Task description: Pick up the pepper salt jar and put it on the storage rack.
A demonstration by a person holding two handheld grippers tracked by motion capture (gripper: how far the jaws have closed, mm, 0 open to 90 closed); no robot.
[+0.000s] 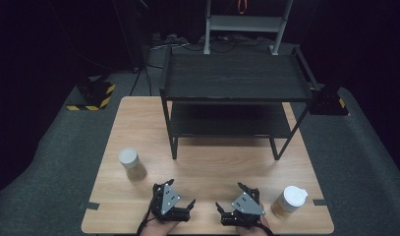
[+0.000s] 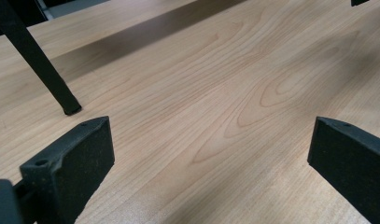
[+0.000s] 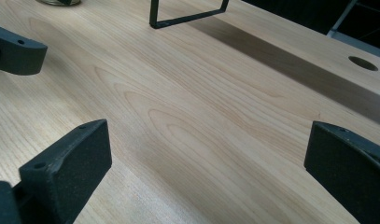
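Two jars with white lids stand on the wooden table (image 1: 207,164): one jar (image 1: 131,164) at the left, the other jar (image 1: 289,200) near the front right corner. My left gripper (image 1: 178,193) rests low at the front edge, right of the left jar, open with bare wood between its jaws (image 2: 211,154). My right gripper (image 1: 233,196) sits beside it, left of the right jar, also open over bare wood (image 3: 206,154). The two grippers angle toward each other and touch neither jar.
A black two-tier shelf (image 1: 234,78) stands at the back middle of the table, its front left leg (image 2: 38,60) ahead of my left gripper. A round hole (image 3: 363,63) pierces the tabletop. Black tape marks (image 1: 91,205) sit on the side edges. Grey floor surrounds the table.
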